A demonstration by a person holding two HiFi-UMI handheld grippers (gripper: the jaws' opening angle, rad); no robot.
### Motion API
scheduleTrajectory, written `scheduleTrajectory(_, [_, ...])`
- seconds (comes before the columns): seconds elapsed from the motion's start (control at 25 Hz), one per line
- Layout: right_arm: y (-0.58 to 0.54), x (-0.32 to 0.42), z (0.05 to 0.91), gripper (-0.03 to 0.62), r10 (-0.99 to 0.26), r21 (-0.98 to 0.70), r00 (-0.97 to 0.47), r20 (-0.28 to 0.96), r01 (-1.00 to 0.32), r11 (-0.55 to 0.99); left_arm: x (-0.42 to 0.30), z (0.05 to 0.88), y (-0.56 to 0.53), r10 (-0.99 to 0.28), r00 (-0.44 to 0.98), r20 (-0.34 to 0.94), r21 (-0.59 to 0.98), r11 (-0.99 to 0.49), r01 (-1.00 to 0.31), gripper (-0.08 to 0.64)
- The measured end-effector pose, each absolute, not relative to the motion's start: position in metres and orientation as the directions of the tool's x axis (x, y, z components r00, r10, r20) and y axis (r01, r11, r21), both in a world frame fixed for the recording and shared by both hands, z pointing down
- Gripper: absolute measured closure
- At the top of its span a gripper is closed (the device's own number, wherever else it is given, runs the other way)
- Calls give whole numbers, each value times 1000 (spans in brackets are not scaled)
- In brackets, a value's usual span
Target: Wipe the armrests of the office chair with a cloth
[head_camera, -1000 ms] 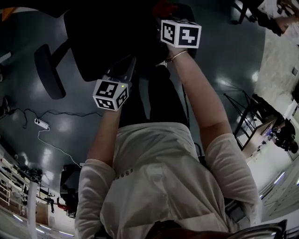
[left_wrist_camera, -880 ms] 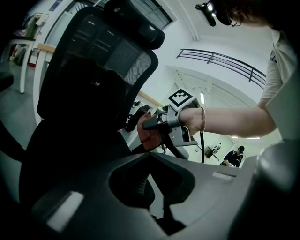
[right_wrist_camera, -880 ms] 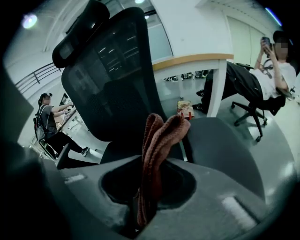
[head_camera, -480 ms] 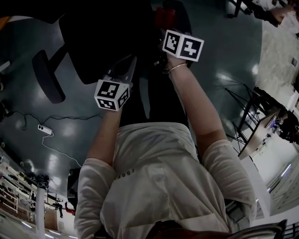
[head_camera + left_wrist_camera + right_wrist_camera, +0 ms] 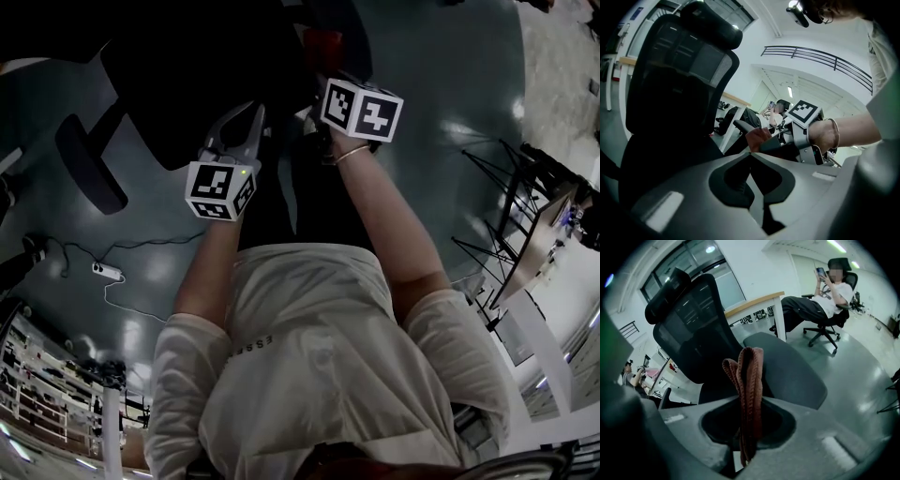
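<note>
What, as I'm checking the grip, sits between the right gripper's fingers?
A folded reddish cloth, pinched between them; the right gripper view shows it.

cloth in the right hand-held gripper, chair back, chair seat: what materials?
cloth: reddish-brown textile, matte, probably knit or terry; ribbed stitched edges run along its folds.
chair back: looks like black mesh in a dark frame; light from the windows shows faintly through it.
chair seat: dark, matte, smooth; probably fabric over padding, weave too dim to tell.
</note>
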State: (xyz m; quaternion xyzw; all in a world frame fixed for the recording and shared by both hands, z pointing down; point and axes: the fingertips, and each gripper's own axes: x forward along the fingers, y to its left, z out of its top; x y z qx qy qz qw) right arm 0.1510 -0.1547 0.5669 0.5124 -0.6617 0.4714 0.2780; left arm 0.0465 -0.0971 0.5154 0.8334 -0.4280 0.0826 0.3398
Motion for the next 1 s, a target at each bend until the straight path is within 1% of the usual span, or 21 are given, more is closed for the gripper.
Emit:
scheduleTrajectory(0.28, [-117,166,569,543,-398,-370,-340,852,-929,1,59,512,-89,-647,626,434,489,-415,-768,543])
scheduleTrajectory(0.48, [-96,193,570,543,-398,-379,-340,852,-925,-21,75,503,-78,-659,618,428,463,-427,-777,543])
scheduleTrajectory(0.6, [-85,208,569,543,-397,-363,-336,854,-932,6,86,496,-67,-665,615,423,445,-439,-780,543])
scheduleTrajectory(0.72, [-71,213,566,543,-399,-360,-344,850,-932,39,89,490,-51,-688,589,423,432,-418,-799,543])
scheduleTrajectory(0.84, [-50,209,555,543,-399,-407,-400,825,-911,72,85,476,-31,-732,543,411,450,-355,-819,543])
scheduleTrajectory(1.0, [-34,203,522,543,-422,-471,-496,759,-866,171,76,430,-18,-819,462,340,441,-295,-848,543])
